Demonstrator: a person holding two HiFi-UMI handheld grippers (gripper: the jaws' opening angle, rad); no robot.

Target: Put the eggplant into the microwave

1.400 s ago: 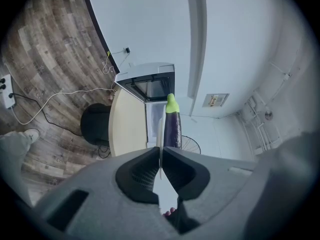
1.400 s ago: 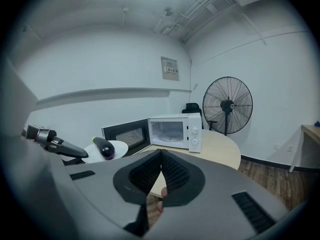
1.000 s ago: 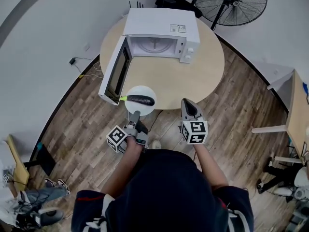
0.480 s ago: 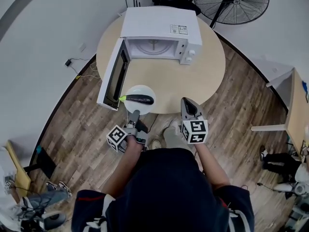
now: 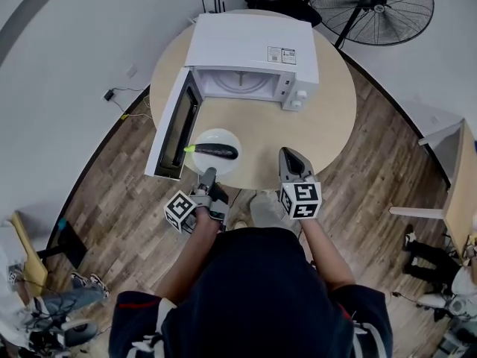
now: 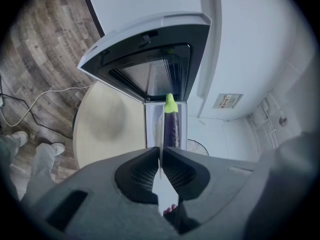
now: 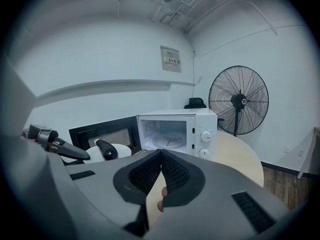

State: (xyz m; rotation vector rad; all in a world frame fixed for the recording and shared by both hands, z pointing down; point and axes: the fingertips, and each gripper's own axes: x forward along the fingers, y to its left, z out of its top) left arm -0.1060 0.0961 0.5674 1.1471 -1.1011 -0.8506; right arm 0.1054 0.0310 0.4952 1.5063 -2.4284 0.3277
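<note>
Wood-plank flooring (image 5: 112,200) and pale walls are seen around a round beige table (image 5: 305,136), viewed from above. A dark purple eggplant (image 5: 216,151) with a lime-green stem is laid across a small white plate (image 5: 220,137), just beyond the tips of the left gripper (image 5: 208,174). The plate's near rim is clamped between that gripper's jaws. In the left gripper view it is seen edge-on as a thin white line between the closed pads. The plate is held over the table's near edge; whether it rests on the table cannot be told. Ahead of the left gripper and slightly to its right, a white microwave (image 5: 253,47) is set on the table. Its door (image 5: 175,125) is swung fully open toward the gripper's left side, and the plate is placed just beside the door's outer end. The white cavity (image 5: 240,83) with its turntable is exposed, well ahead of the eggplant. The right gripper (image 5: 289,155) is held to the right of the plate, over the table edge, its jaws pressed together with nothing between them. A standing fan (image 5: 384,6) is seen far beyond the right gripper, behind the table.
</note>
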